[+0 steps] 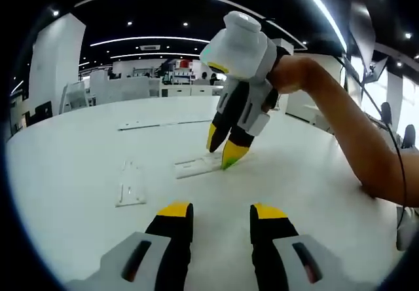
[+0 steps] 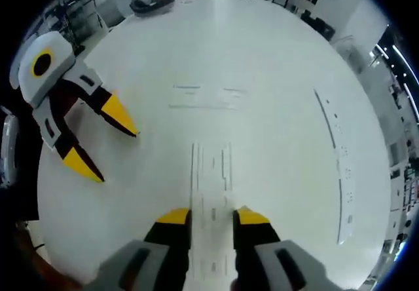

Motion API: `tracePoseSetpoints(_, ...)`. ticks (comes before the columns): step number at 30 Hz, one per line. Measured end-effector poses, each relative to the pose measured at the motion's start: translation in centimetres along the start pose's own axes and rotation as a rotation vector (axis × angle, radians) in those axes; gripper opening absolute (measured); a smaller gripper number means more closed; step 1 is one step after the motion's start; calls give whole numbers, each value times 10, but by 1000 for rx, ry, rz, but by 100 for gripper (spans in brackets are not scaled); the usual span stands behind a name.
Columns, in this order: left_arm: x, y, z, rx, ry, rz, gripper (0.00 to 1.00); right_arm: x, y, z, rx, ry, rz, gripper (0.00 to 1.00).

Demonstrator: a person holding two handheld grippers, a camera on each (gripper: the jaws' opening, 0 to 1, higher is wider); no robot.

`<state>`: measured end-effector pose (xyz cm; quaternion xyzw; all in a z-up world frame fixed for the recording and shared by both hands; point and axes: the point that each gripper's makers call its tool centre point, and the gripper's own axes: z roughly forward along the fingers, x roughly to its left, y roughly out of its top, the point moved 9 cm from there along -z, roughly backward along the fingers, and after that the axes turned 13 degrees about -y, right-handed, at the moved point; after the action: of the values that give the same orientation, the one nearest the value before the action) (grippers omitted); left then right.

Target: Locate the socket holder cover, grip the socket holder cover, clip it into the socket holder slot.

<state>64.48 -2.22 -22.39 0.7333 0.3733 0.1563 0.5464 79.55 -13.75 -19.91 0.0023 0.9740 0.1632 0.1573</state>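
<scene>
A long flat white socket holder piece [image 2: 211,173] lies on the white table [image 2: 275,61]. Its near end sits between the jaws of my right gripper [image 2: 213,217], which close against its two long edges. In the left gripper view a hand holds this right gripper [image 1: 222,148] tips-down on the same piece [image 1: 196,166]. My left gripper [image 1: 221,211] is open and holds nothing, hovering low over the table short of the piece. It also appears at the left of the right gripper view as the left gripper [image 2: 103,140], jaws spread. A small clear part [image 1: 129,189] lies to the left.
A faint flat clear part [image 2: 206,97] lies further out on the table. A long thin strip [image 2: 340,166] runs along the right side and appears as a strip [image 1: 163,124] behind the work area. The person's forearm [image 1: 353,134] reaches in from the right. Office furniture stands beyond the table.
</scene>
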Motion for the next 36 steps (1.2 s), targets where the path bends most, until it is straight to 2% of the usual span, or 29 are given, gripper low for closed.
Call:
tracePoseSetpoints(10, 6, 3, 0, -1, 8, 3, 35, 0, 8, 3, -39, 1, 7, 26)
tracePoseSetpoints(24, 3, 2, 0, 0, 12, 7, 35, 0, 26, 9, -99, -9, 15, 26)
tracePoseSetpoints(36, 3, 3, 1, 3, 14, 9, 35, 0, 34, 12, -137, -12, 17, 26)
